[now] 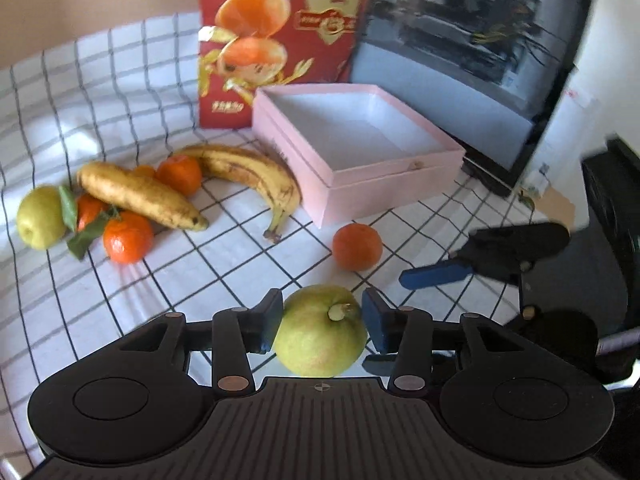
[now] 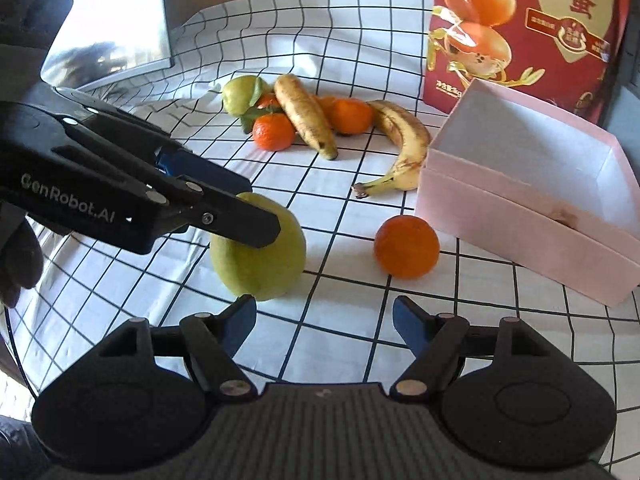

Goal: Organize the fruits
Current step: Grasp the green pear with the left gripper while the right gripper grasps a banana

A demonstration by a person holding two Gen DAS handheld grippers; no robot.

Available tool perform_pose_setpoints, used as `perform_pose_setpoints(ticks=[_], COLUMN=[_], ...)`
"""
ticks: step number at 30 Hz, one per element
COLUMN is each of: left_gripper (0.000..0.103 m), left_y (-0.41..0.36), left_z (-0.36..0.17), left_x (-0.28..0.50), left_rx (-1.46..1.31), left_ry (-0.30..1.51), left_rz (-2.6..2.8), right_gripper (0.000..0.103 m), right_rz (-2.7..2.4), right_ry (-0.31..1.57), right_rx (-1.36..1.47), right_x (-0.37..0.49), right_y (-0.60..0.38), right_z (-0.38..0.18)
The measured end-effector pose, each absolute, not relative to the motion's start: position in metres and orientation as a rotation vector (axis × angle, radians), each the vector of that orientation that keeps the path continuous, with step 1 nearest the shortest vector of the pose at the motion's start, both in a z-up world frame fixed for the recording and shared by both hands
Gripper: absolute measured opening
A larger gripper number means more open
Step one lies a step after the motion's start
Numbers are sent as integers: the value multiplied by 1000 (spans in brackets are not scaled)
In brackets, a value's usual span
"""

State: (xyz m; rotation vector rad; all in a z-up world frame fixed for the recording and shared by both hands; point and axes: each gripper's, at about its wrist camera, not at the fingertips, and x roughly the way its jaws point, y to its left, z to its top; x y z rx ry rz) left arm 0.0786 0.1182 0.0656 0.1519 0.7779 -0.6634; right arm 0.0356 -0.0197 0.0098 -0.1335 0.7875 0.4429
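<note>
Two pears (image 1: 322,334), two bananas (image 1: 140,196), four visible tangerines (image 1: 357,246), one box (image 1: 356,152).

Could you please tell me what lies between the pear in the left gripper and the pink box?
One loose orange sits on the checked cloth between the pear and the pink box; otherwise bare cloth, clearest in the right wrist view.

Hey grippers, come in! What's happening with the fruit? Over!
Left gripper shut on pear. Right gripper open, nothing in it. Pink box holds no fruit yet. Orange lies before the box.
</note>
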Motion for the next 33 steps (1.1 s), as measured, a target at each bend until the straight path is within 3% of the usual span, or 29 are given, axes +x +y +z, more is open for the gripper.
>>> perform_pose_setpoints(ticks=[10, 21, 33], left_gripper=[61, 64, 64], left_y=[108, 136, 141], left_z=[52, 34, 20], left_x=[64, 93, 94], left_rx=[333, -14, -172], left_ry=[735, 795, 860], left_rz=[-612, -622, -558], right_gripper=[76, 76, 76], right_rz=[422, 349, 300], right_ry=[819, 789, 713], right_rx=[-151, -285, -308], right_x=[31, 24, 93], right_y=[-18, -15, -35], right_z=[-1, 4, 82])
